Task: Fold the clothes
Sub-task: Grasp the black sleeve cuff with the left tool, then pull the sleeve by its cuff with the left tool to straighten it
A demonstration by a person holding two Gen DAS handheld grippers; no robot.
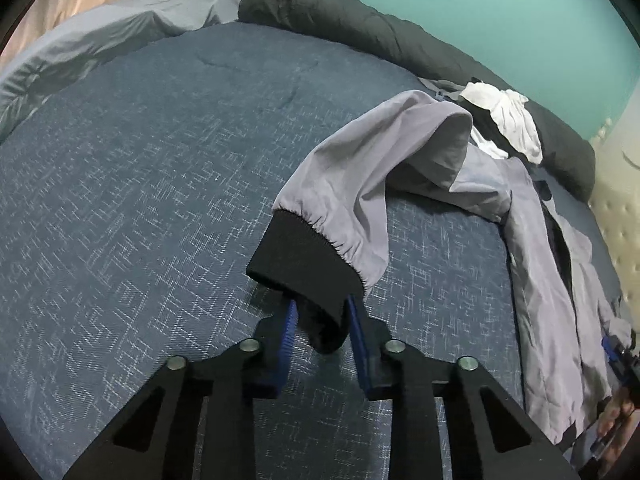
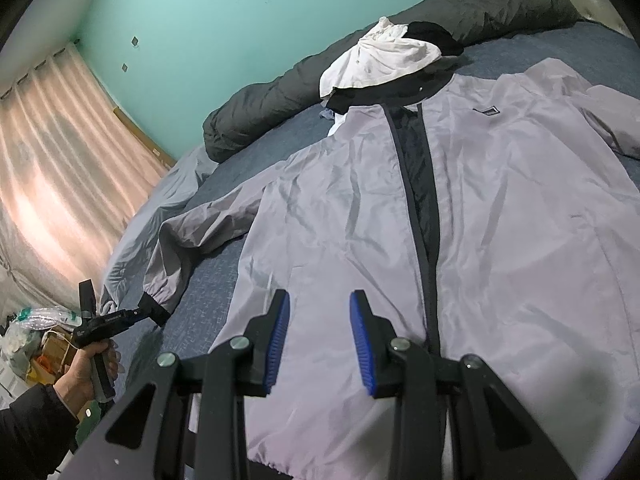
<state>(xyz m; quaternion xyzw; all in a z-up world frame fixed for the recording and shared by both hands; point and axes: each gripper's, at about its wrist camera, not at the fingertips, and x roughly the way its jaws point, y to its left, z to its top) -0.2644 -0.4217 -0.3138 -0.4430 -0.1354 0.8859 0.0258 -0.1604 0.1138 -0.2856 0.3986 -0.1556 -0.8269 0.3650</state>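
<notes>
A light grey zip jacket (image 2: 500,220) lies face up and spread on the blue bed cover (image 1: 140,180). Its left sleeve (image 1: 360,168) arches up off the bed. The sleeve's black ribbed cuff (image 1: 304,264) hangs between the blue pads of my left gripper (image 1: 322,306), which is shut on it. The right wrist view shows the same grip from the side, with the left gripper (image 2: 138,314) in a hand (image 2: 84,372). My right gripper (image 2: 320,300) hovers open over the jacket's lower front, just left of the dark zip band (image 2: 420,184), holding nothing.
A crumpled white garment (image 2: 384,60) on black cloth lies at the jacket's collar. A rolled dark duvet (image 1: 340,12) runs along the teal wall. Pale grey bedding (image 1: 100,36) is bunched at the far left. A curtain (image 2: 52,160) and bags of clutter (image 2: 28,340) stand beside the bed.
</notes>
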